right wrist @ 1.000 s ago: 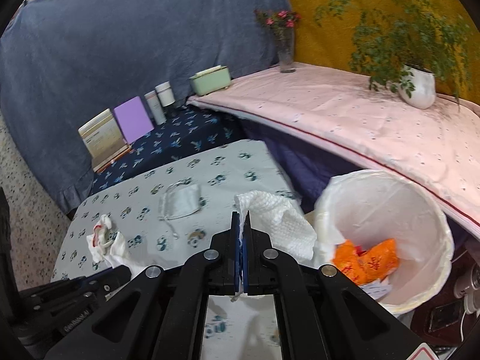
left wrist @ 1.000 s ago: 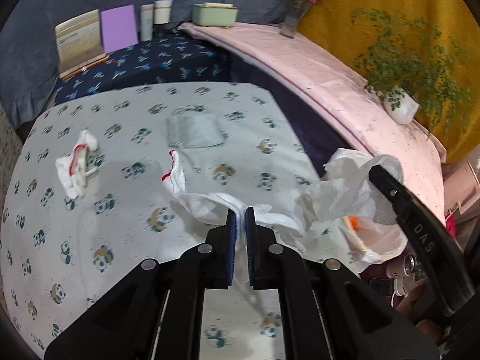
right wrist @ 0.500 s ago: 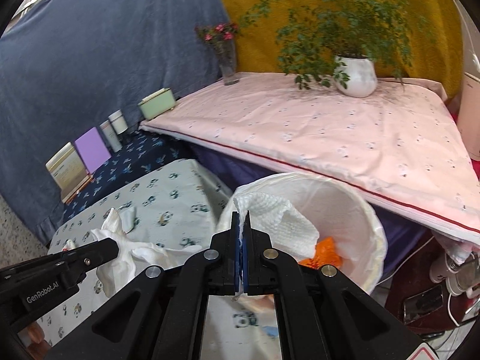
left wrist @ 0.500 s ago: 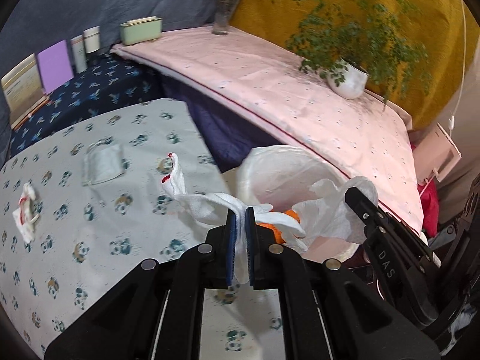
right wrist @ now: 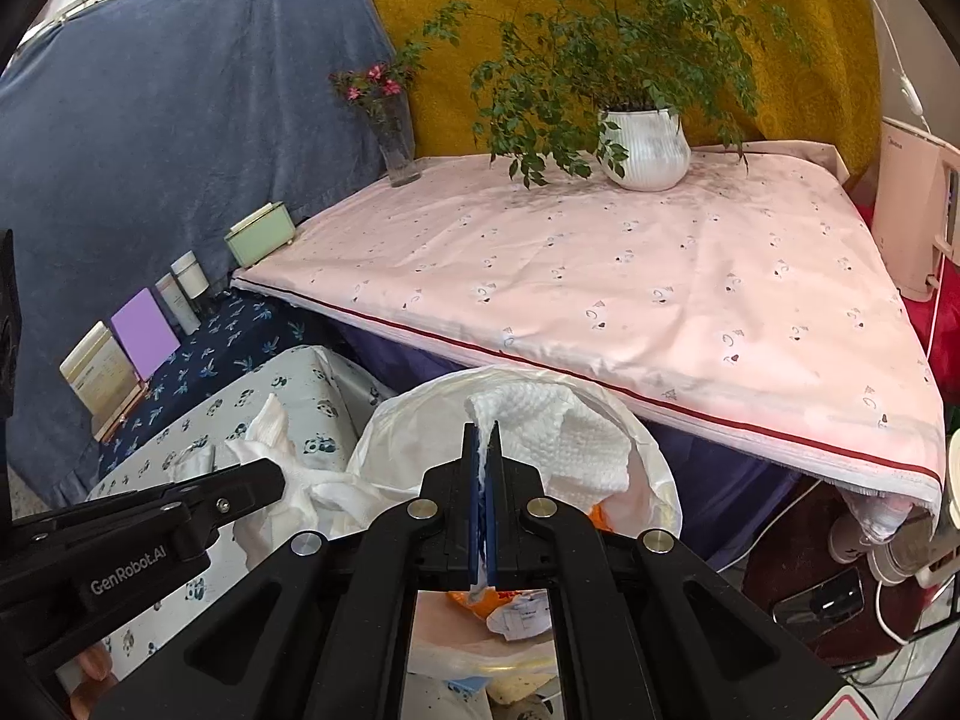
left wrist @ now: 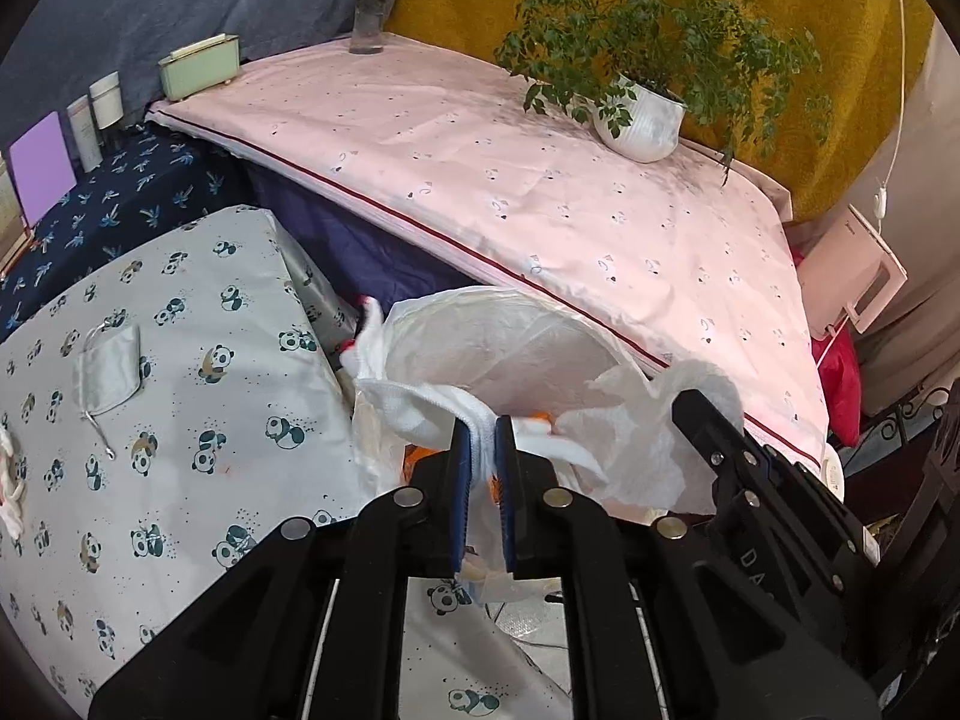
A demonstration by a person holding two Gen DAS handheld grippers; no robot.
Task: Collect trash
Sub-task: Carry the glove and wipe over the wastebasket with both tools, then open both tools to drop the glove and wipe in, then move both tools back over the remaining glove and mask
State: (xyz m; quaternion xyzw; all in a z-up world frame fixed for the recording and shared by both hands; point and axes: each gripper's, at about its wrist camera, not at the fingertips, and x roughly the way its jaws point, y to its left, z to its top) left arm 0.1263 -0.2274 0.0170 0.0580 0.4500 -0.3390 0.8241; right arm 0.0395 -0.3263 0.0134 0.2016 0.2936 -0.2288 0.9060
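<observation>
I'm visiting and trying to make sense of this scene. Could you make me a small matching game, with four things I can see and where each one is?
Things:
1. crumpled tissue
2. paper towel
3. grey pouch
4. white plant pot

Places:
A. lying flat on the panda-print cloth
B. standing on the pink cloth
C. pinched in the left gripper
D. pinched in the right gripper, over the lined bin

Pairs: 1-C, 2-D, 3-A, 4-B
</observation>
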